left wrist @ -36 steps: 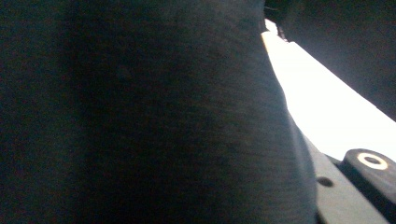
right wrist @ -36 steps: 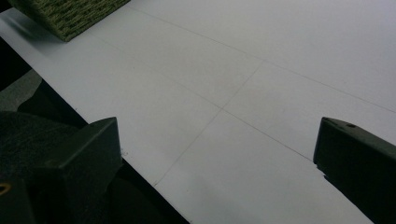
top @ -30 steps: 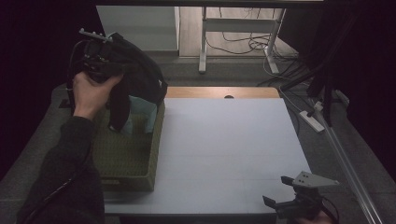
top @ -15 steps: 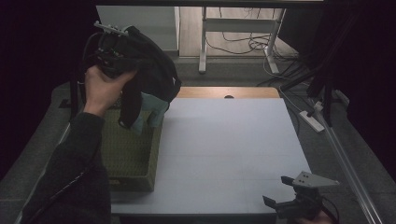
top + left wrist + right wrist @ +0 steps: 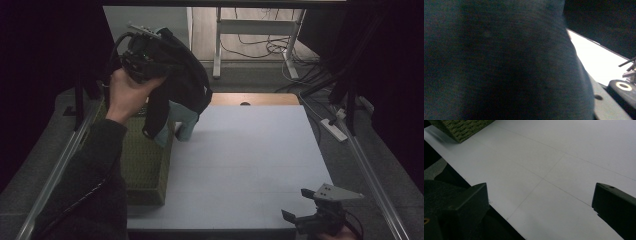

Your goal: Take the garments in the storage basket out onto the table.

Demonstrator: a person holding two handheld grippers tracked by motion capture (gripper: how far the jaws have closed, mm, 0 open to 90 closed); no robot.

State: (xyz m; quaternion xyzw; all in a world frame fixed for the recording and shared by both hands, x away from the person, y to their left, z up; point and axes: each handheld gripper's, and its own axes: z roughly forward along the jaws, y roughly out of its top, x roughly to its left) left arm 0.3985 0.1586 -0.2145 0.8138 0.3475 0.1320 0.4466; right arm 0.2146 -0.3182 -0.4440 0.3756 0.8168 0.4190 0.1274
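1. While the left gripper (image 5: 142,52) is clamped on the dark garment (image 5: 182,82) at 11 o'clock above the green basket (image 5: 145,165), its hanging sleeve could snag the rim.
2. Right gripper (image 5: 320,217) sits jaws apart at 5 o'clock on the surface (image 5: 240,165) (too far off to catch a slip).

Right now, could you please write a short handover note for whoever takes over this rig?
Left tongs: shut on a dark garment, held up above the far end of the green basket; a pale blue piece hangs with it.
Right tongs: open, empty, at the near right edge of the white table.
Done: garment lifted out of the basket.
Left: probably lay it on the table.
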